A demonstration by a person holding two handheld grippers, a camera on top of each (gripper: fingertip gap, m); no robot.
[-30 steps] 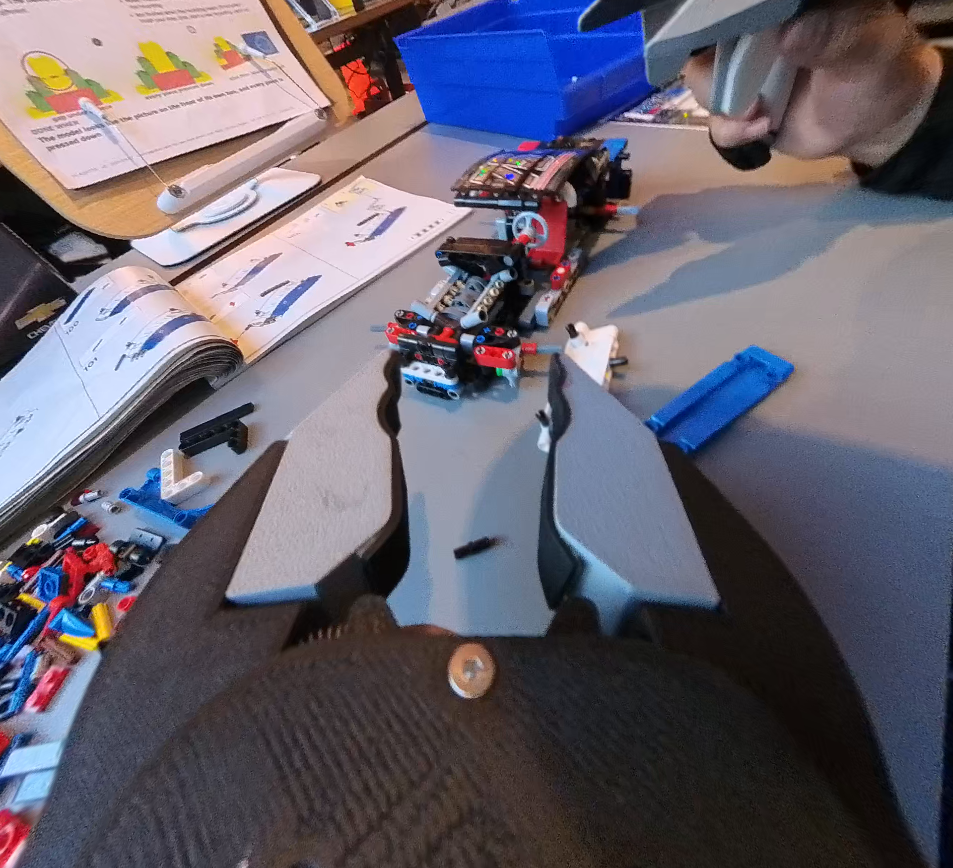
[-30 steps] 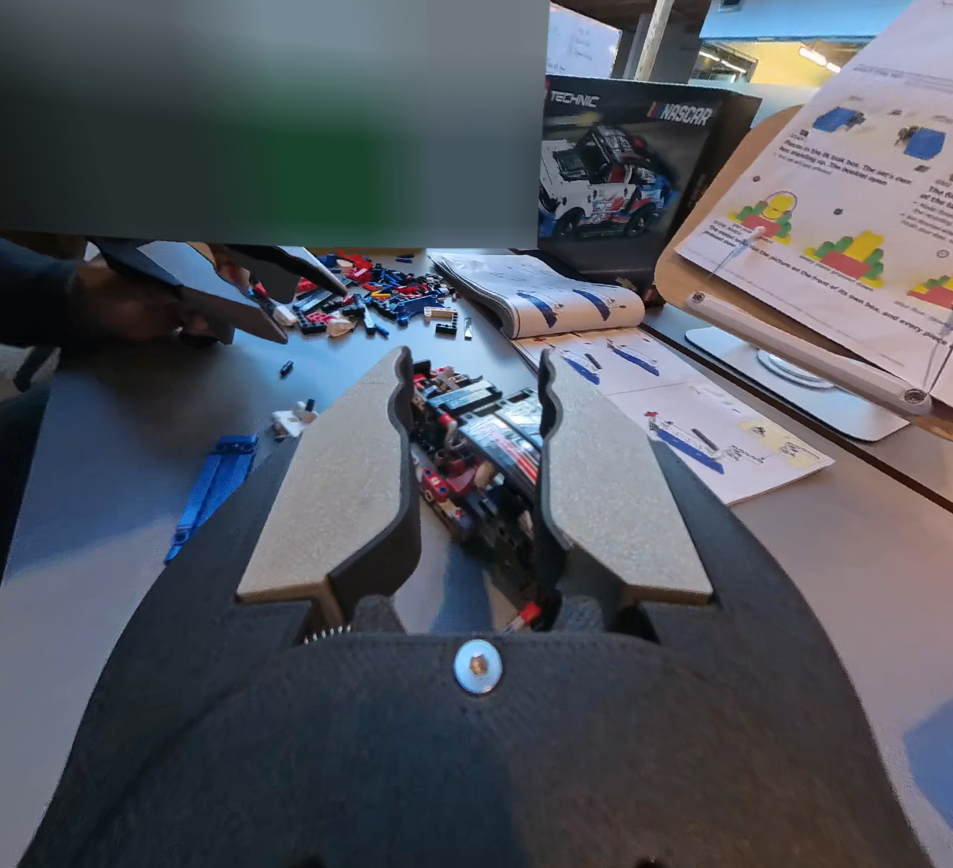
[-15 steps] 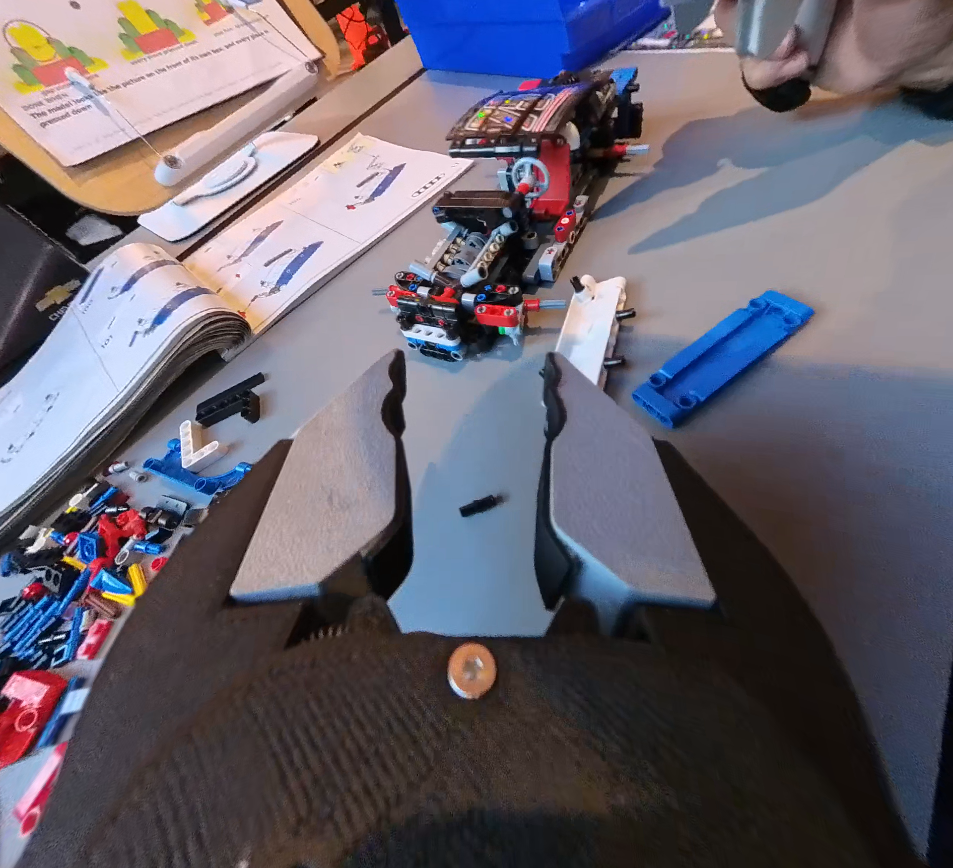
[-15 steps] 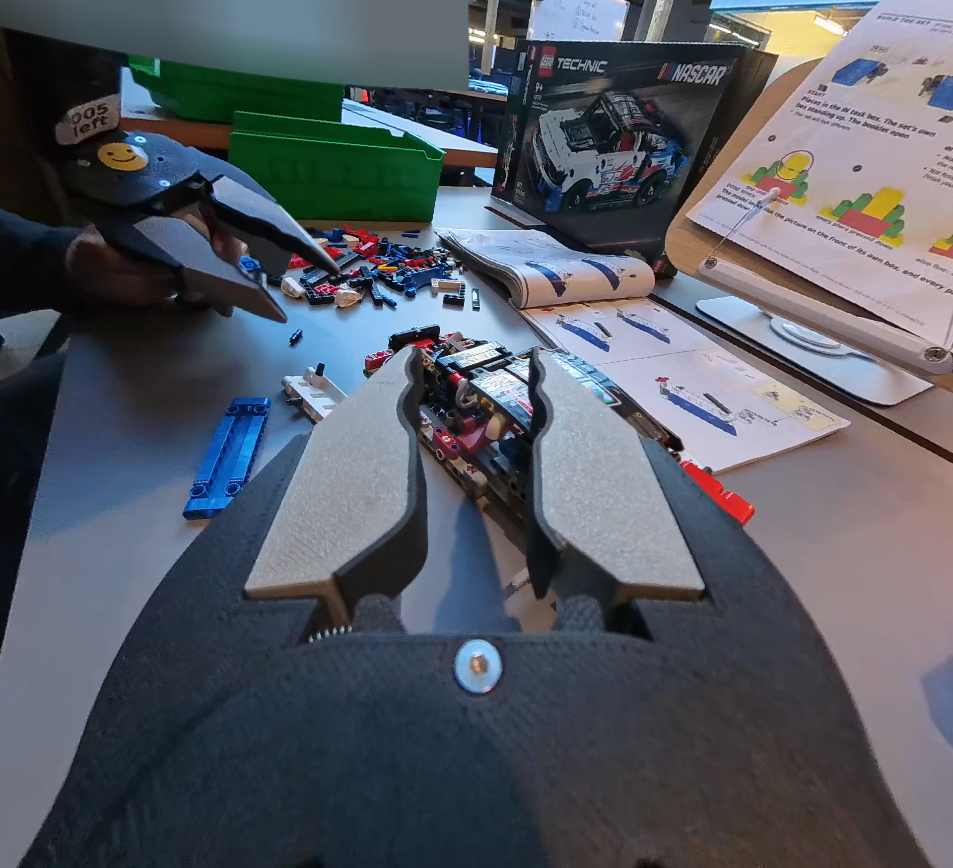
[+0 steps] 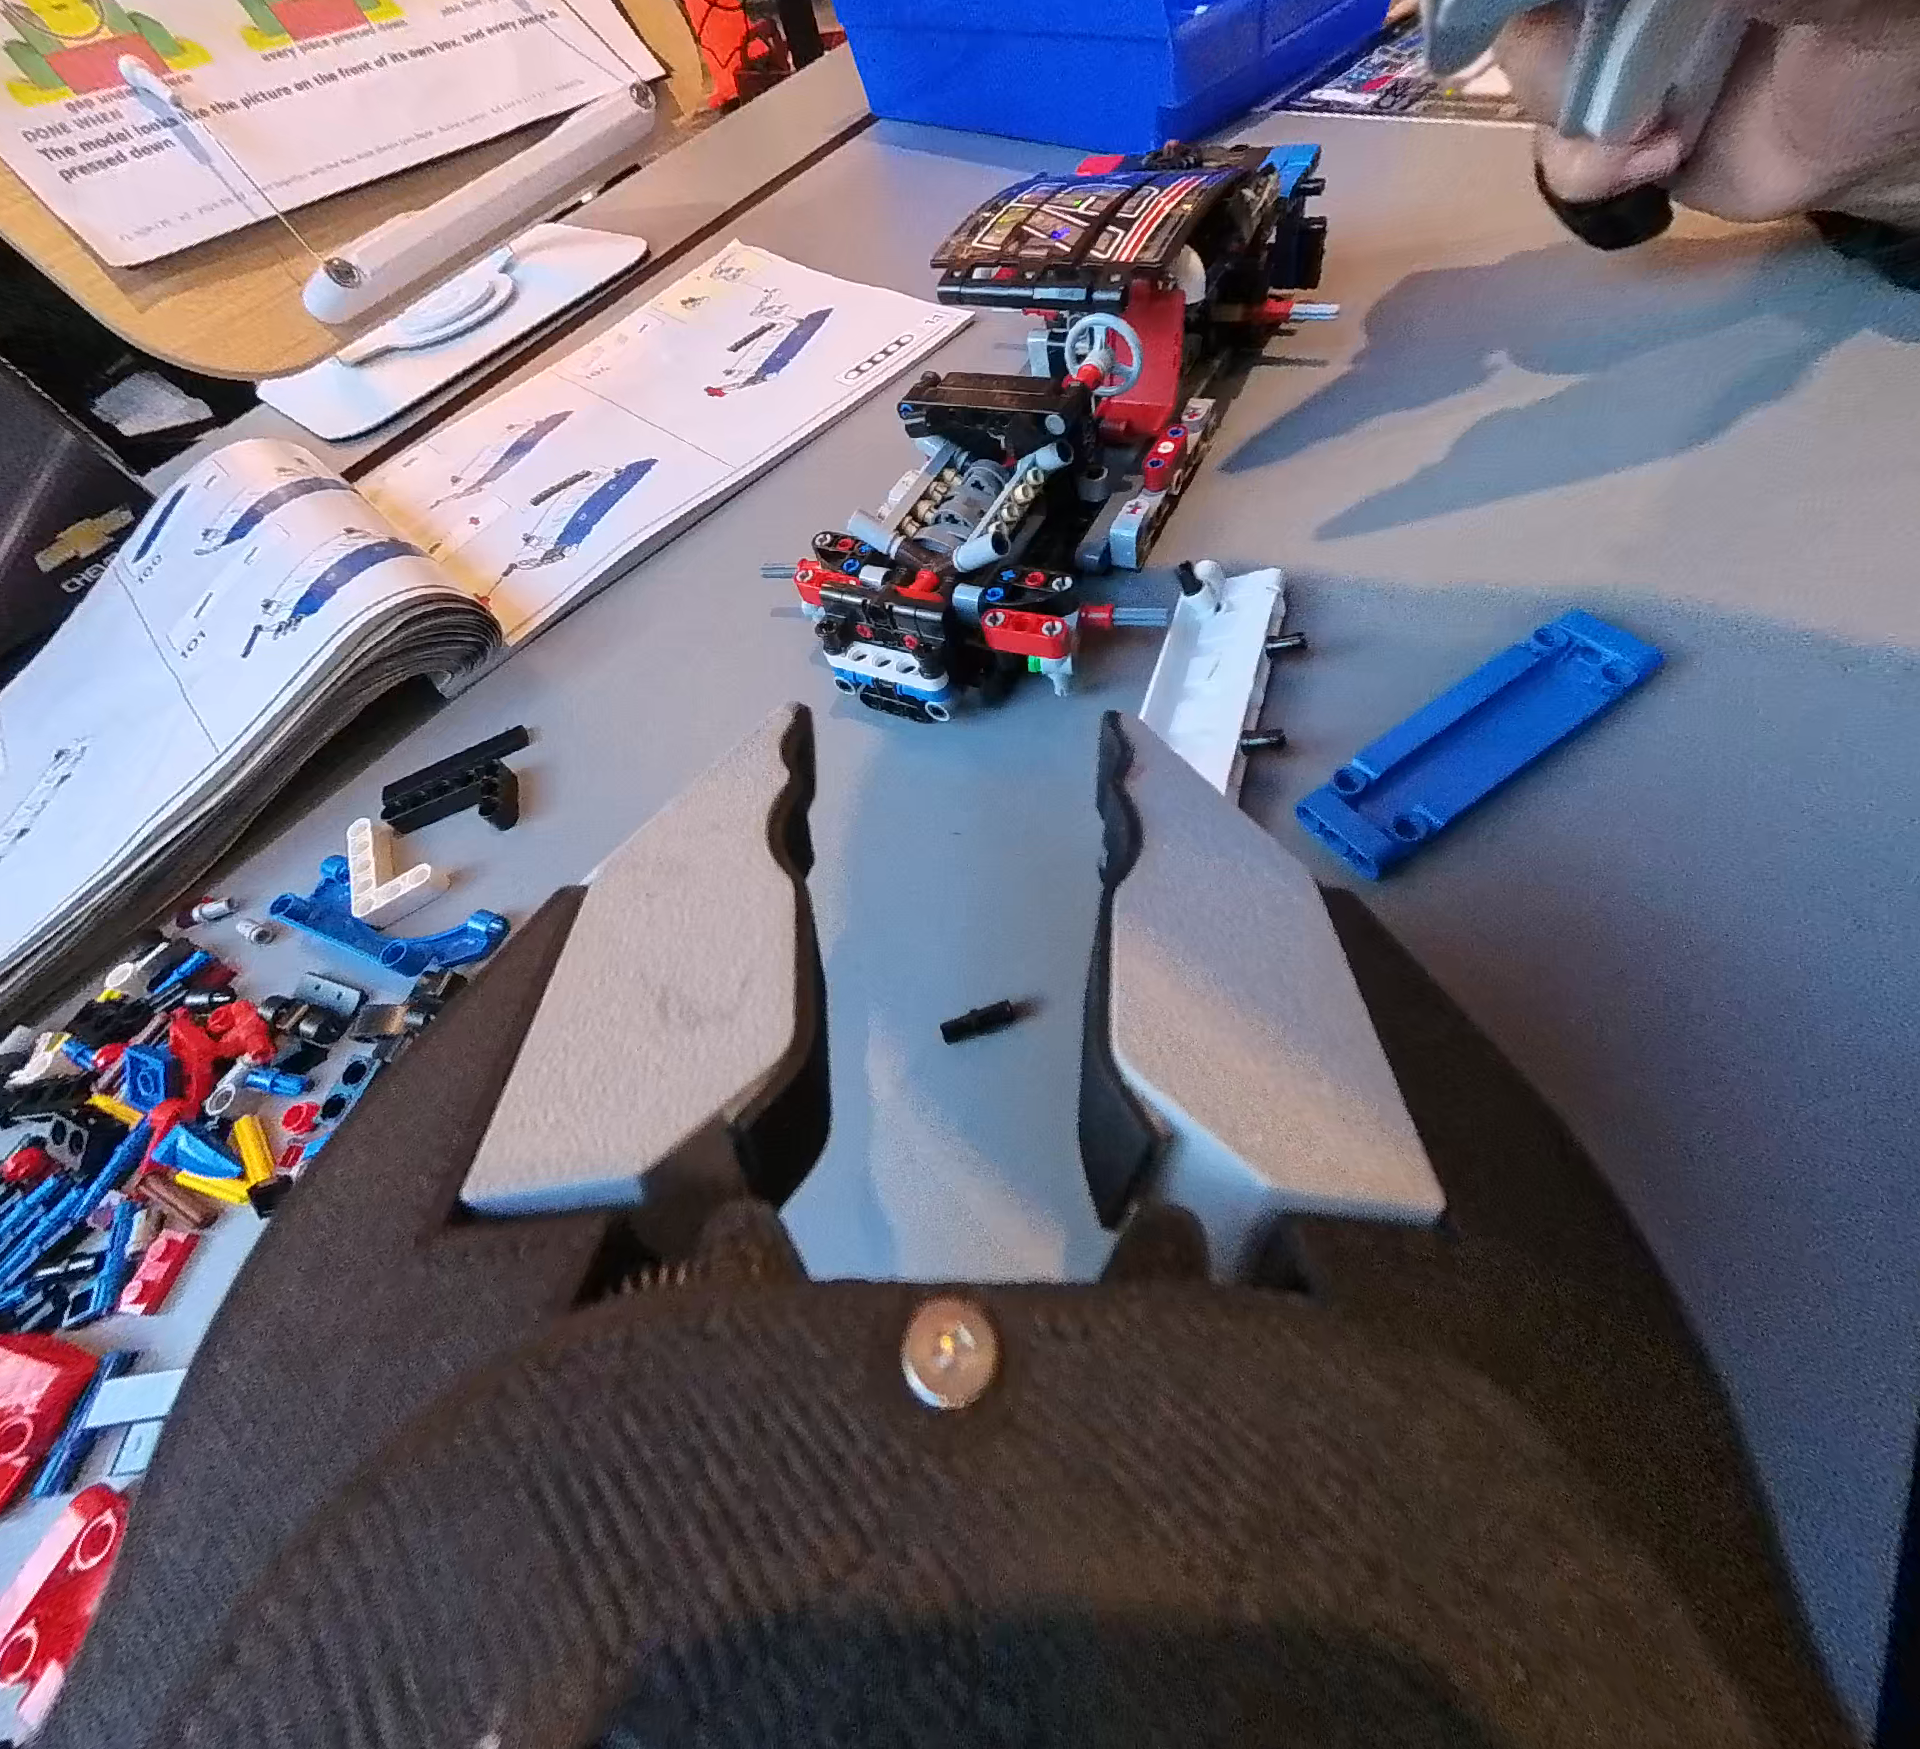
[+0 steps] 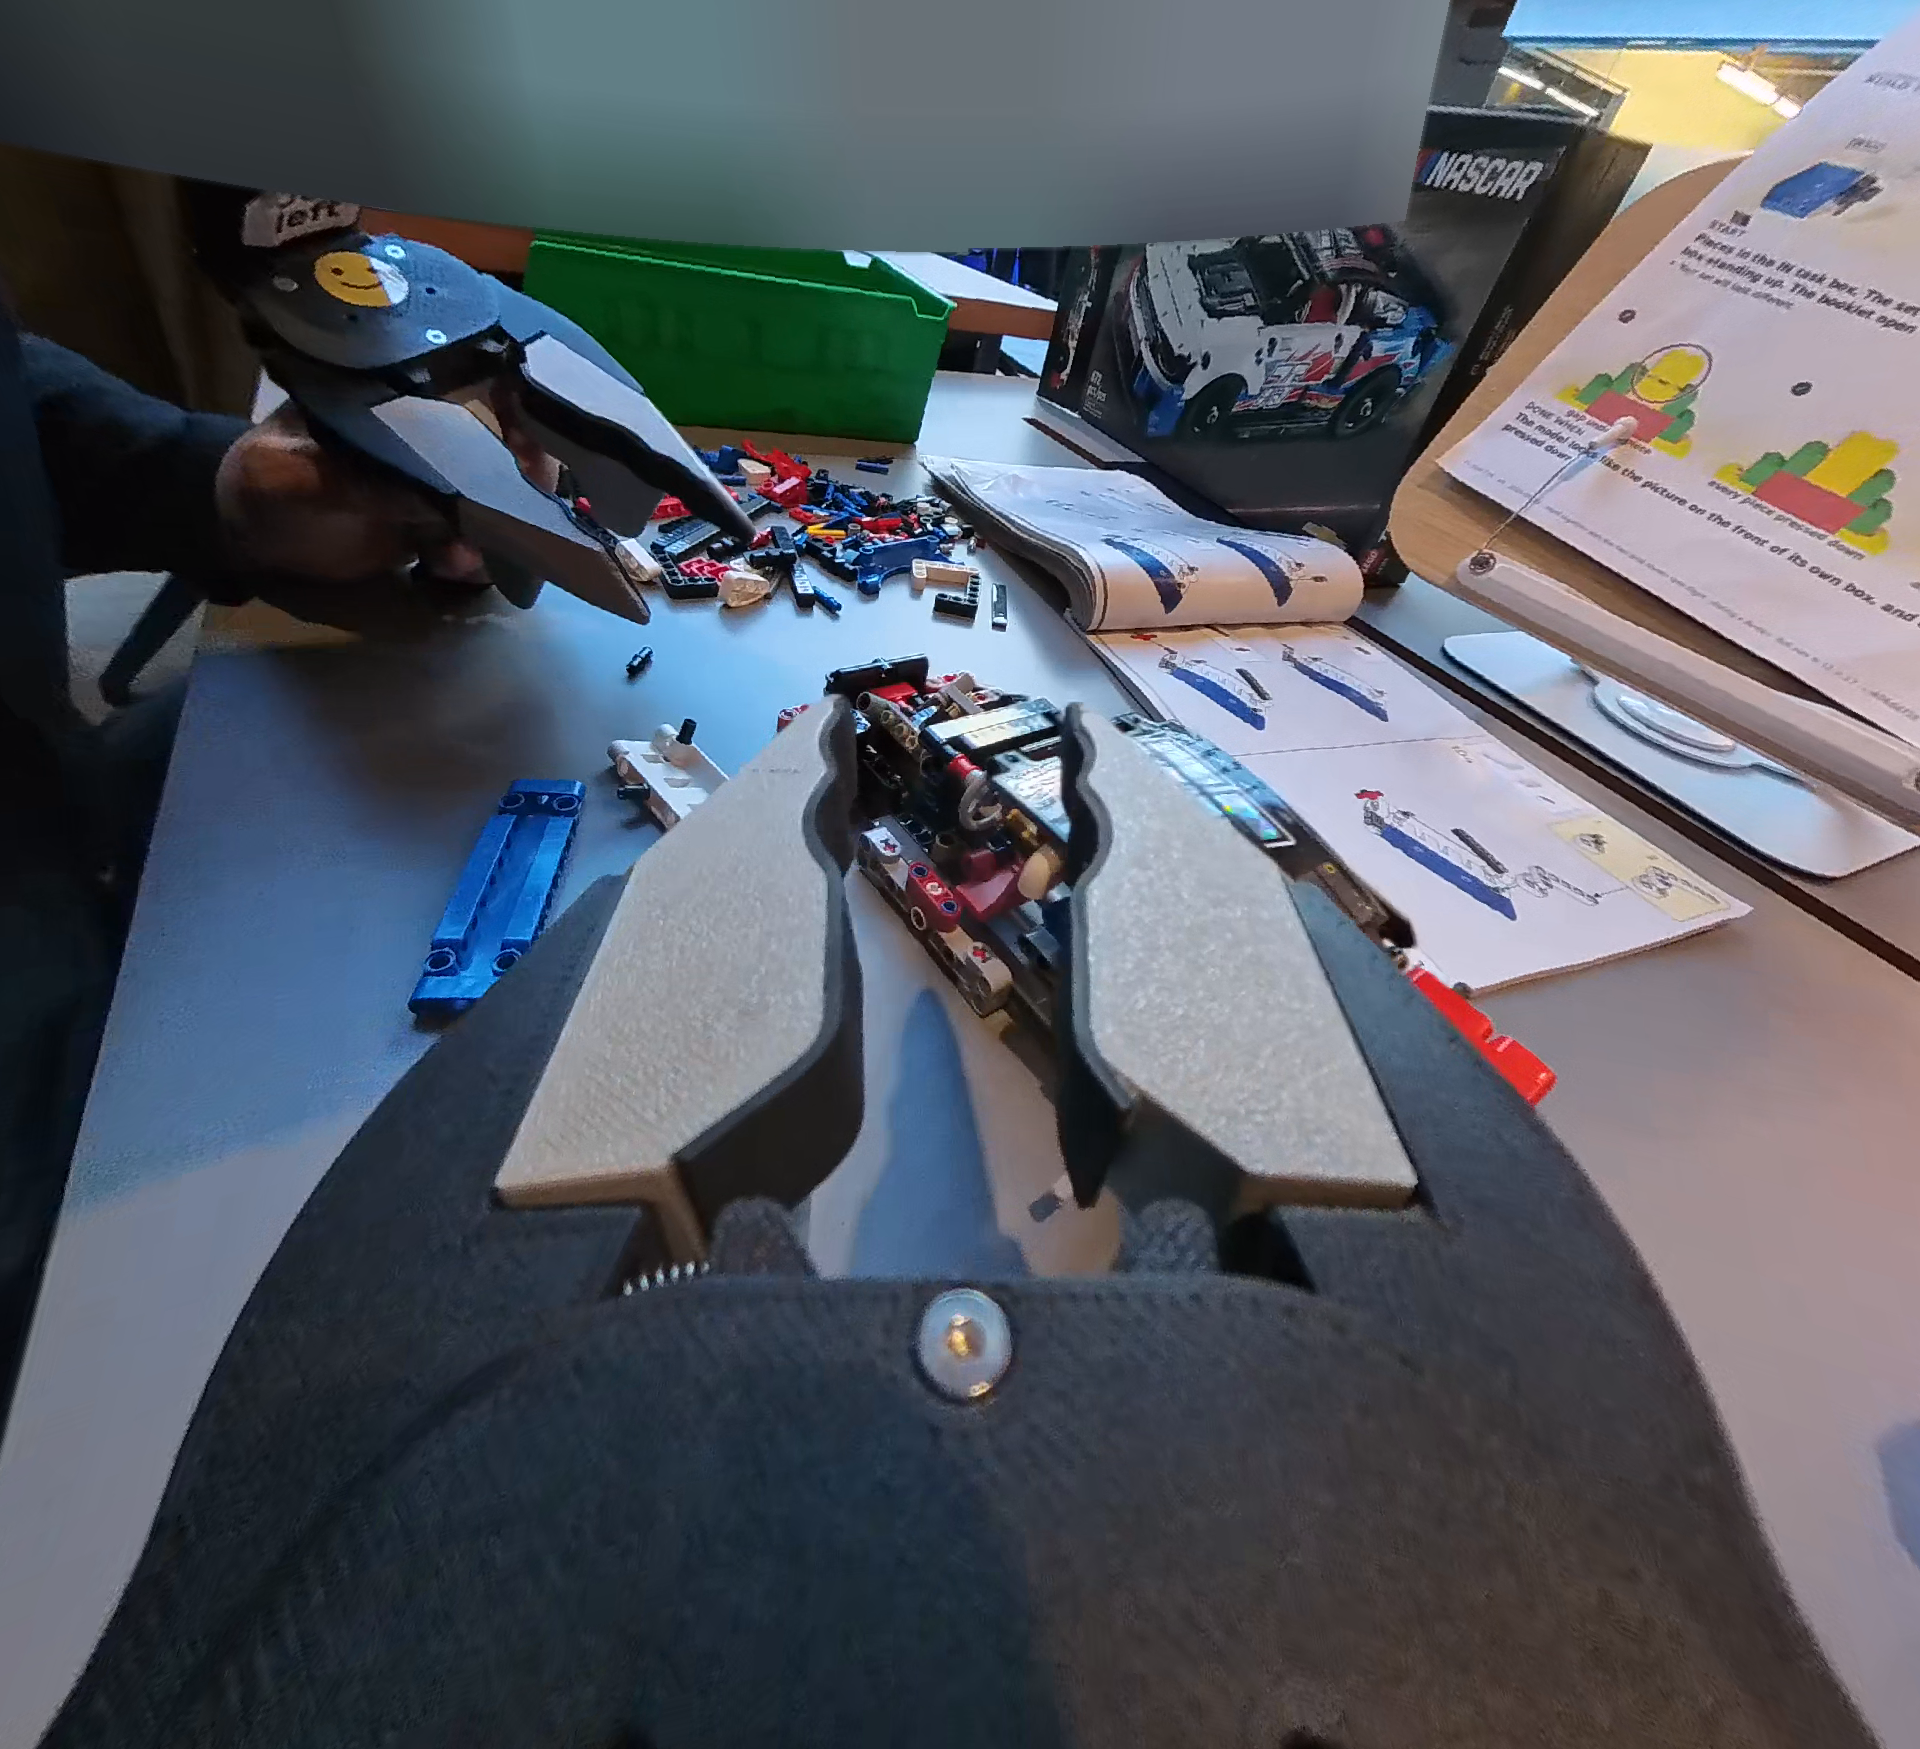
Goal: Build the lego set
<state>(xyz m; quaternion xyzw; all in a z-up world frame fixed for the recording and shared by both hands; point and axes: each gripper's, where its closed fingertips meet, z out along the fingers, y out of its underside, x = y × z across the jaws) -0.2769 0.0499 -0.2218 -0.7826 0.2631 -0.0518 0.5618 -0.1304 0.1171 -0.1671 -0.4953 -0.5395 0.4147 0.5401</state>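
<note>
Black pin on grey table under my left gripper, jaws apart, empty. My right gripper also gaping, above half-built car.

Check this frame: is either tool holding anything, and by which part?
Nothing is held. The left tool is open above a loose black pin; the right tool is open over the car model.

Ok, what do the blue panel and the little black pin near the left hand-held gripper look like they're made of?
Blue panel: looks like hard moulded plastic, evenly coloured with a slight sheen, crisp ribs and round pin holes. Black pin: probably the same rigid plastic, darker and duller; too small to judge its finish. Both lie loose on the matte grey table.
</note>
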